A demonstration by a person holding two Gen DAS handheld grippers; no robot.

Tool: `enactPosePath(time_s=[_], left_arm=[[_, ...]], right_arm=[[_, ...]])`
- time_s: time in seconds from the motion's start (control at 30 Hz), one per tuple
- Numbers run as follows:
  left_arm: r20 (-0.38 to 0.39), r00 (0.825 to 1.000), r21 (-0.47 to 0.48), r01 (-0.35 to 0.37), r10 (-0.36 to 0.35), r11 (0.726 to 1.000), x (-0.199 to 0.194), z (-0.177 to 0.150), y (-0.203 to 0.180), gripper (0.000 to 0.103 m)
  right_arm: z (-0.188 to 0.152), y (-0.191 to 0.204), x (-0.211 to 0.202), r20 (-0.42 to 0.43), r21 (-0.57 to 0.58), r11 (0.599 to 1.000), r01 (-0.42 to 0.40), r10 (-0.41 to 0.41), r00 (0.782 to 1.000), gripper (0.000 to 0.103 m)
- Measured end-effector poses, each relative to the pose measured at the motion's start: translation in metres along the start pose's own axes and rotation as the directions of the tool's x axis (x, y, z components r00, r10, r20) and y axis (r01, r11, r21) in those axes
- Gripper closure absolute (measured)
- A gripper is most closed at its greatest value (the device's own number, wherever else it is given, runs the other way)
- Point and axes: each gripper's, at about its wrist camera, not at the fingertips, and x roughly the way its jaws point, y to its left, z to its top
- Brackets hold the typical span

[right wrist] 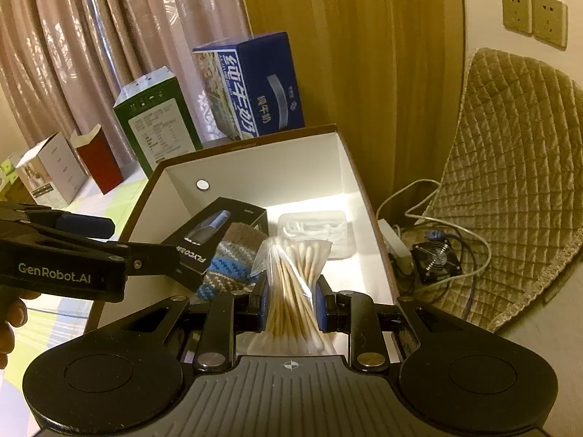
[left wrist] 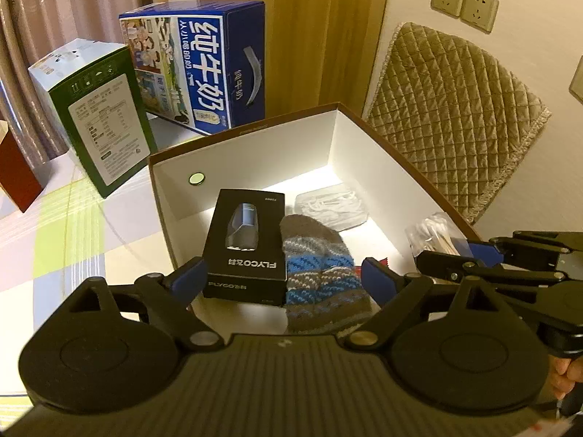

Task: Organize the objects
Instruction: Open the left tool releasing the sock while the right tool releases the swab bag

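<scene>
The right hand-held gripper (right wrist: 290, 304) is clamped on a clear bag of cotton swabs (right wrist: 291, 284), pinching it at the waist so the wooden sticks bunch together between the blue pads (right wrist: 263, 304), and it holds the bag above the near right part of the open white-lined box (left wrist: 255, 167) on the counter (left wrist: 73, 240). The bag looks very light; the film is thin and probably slippery, while the sticks inside are stiff but easy to snap, so a moderate squeeze across the middle of the bundle seems the right hold, not a grab at the loose plastic top. The left hand-held gripper (left wrist: 284, 276) stands wide open with nothing pressed between its fingers, poised over the black Flyco box (left wrist: 244, 247), which rests tilted in the box beside a knitted sock (left wrist: 320, 273). That carton looks rigid and light, best taken across its narrow sides; the sock is soft and would yield to any pinch. A clear plastic case (left wrist: 331, 205) lies flat further back.
</scene>
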Motion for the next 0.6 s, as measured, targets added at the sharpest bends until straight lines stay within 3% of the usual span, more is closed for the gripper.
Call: enactPosePath(time_s=[0.27, 0.47, 0.5, 0.53, 0.6], left_arm=[[0.005, 1.000, -0.016, -0.021, 0.021, 1.000, -0.003, 0.000, 0.005, 0.009], [0.013, 0.999, -0.030, -0.037, 0.037, 0.999, -0.006, 0.001, 0.009, 0.007], [0.015, 0.999, -0.034, -0.039, 0.039, 0.999, -0.007, 0.001, 0.009, 0.006], [0.017, 0.999, -0.038, -0.041, 0.041, 0.998, -0.008, 0.001, 0.010, 0.006], [0.020, 0.999, -0.048, -0.044, 0.045, 0.998, -0.009, 0.000, 0.012, 0.005]], right_arm=[[0.004, 0.003, 0.011, -0.011, -0.008, 1.000, -0.003, 0.003, 1.000, 0.081], [0.014, 0.005, 0.019, 0.033, -0.029, 1.000, 0.002, -0.002, 0.999, 0.080], [0.016, 0.005, 0.020, 0.044, -0.028, 1.000, 0.000, 0.001, 0.999, 0.073], [0.018, 0.004, 0.020, 0.058, -0.025, 1.000, 0.005, -0.003, 0.998, 0.051], [0.019, 0.004, 0.018, 0.109, -0.018, 1.000, 0.025, -0.023, 0.994, 0.030]])
